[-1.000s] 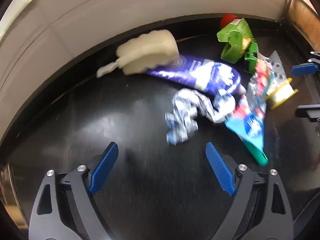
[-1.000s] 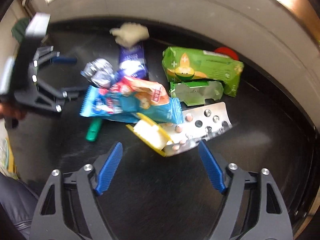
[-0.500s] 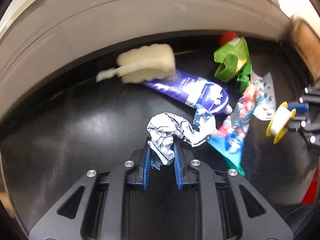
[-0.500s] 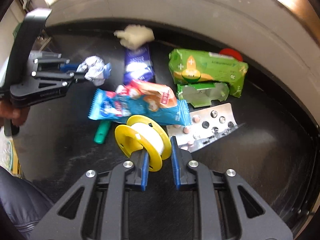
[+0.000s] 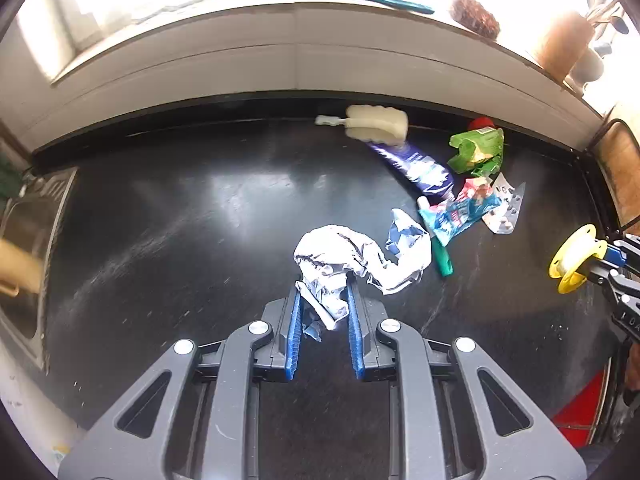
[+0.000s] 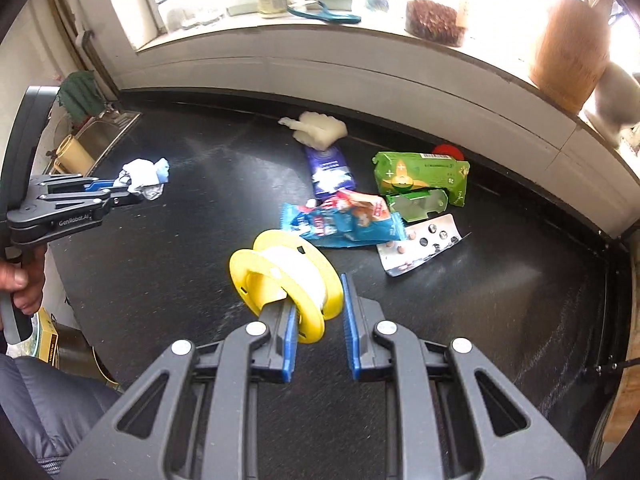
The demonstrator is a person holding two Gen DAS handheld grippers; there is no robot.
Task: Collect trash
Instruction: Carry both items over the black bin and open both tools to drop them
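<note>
My left gripper [image 5: 322,292] is shut on a crumpled silver-white wrapper [image 5: 340,256] and holds it above the black counter [image 5: 200,220]. In the right wrist view the same wrapper [image 6: 144,176] hangs from the left gripper [image 6: 132,196] at far left. My right gripper [image 6: 320,288] is shut on a yellow spool [image 6: 280,276] of white thread, raised off the counter; the left wrist view shows this spool [image 5: 572,258] at the right edge. On the counter lie a blue-red snack wrapper [image 6: 348,224], a blister pack [image 6: 424,244], a green carton [image 6: 420,174] and a purple tube [image 6: 330,168].
A pale sponge brush [image 6: 320,128] and a red lid [image 6: 448,152] lie by the back wall. A green stick [image 5: 442,260] lies near the snack wrapper. A steel sink [image 6: 104,132] is at the counter's left end. Jars and a wooden pot stand on the window sill.
Both grippers went from open to shut, the left on the crumpled wrapper, the right on the yellow spool. Both have since risen from the counter with their loads.
</note>
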